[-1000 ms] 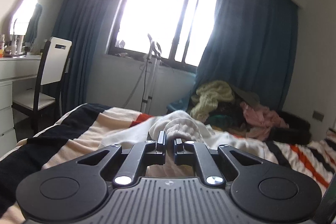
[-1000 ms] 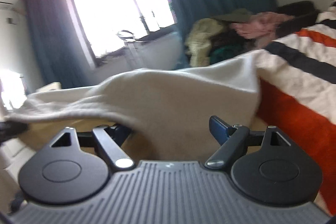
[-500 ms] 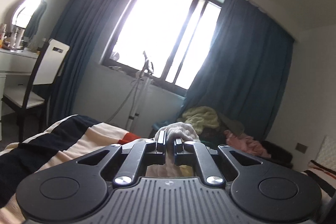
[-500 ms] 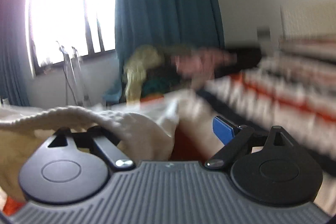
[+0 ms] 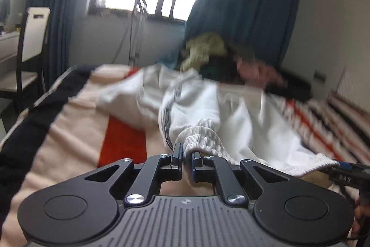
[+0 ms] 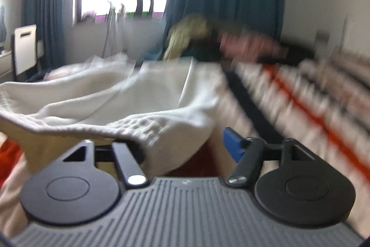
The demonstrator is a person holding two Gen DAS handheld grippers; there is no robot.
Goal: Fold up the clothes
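Observation:
A white sweatshirt (image 5: 208, 105) with ribbed cuffs and hem lies crumpled on the striped bed cover (image 5: 76, 122). My left gripper (image 5: 186, 153) is shut on its ribbed cuff (image 5: 201, 139), just above the bed. In the right wrist view the sweatshirt (image 6: 129, 96) drapes over the left finger of my right gripper (image 6: 182, 147), whose jaws stand wide apart; the blue-padded right finger (image 6: 232, 149) is bare. The right gripper also shows at the right edge of the left wrist view (image 5: 346, 171), at the ribbed hem. Both views are motion-blurred.
A heap of yellow, pink and dark clothes (image 5: 222, 57) lies at the far end of the bed below blue curtains (image 5: 245, 4). A white chair (image 5: 34, 31) and a desk stand at the left. A metal stand (image 5: 136, 22) is under the window.
My left gripper has tilted down from the window toward the bed, still holding the cuff. The sweatshirt now lies spread lower on the bed. My right gripper has swung back to face across the bed.

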